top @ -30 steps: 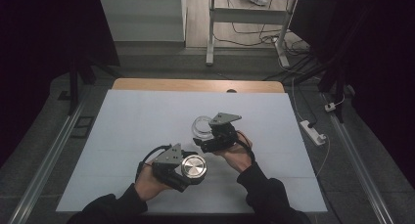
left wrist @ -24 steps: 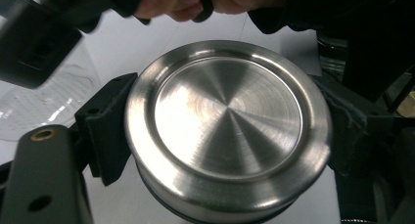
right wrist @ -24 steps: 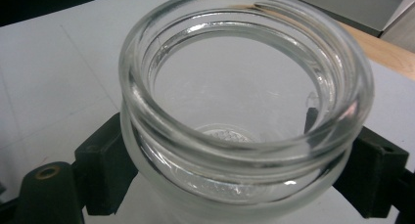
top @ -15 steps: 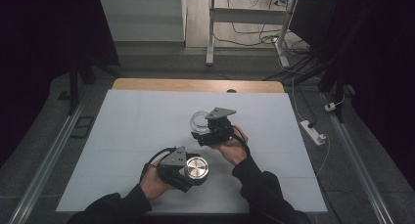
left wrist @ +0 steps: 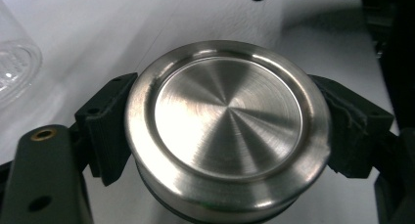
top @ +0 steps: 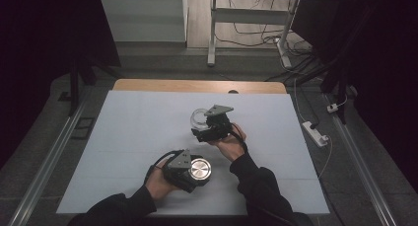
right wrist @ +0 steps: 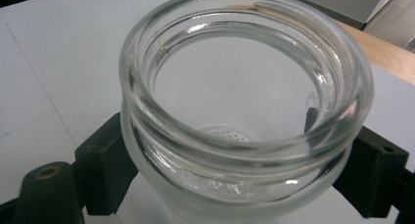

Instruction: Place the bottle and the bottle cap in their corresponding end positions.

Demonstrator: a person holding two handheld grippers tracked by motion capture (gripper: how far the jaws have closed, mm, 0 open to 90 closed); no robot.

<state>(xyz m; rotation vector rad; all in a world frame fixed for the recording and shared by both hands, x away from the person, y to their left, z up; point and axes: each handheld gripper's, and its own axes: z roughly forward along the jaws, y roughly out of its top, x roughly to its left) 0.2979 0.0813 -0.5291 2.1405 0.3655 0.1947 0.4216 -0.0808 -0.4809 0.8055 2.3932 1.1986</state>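
the left gripper (top: 193, 172) is clamped on a brushed steel lid (left wrist: 227, 128), its black pads pressing the rim on both sides, low over the near part of the white table (top: 123, 132). the right gripper (top: 204, 129) grips an empty glass jar (right wrist: 244, 111) below its threaded neck, further out toward the table's middle, mouth open. judging by this, the lid is off and the two are apart; the next move likely calls for setting each down without tipping.
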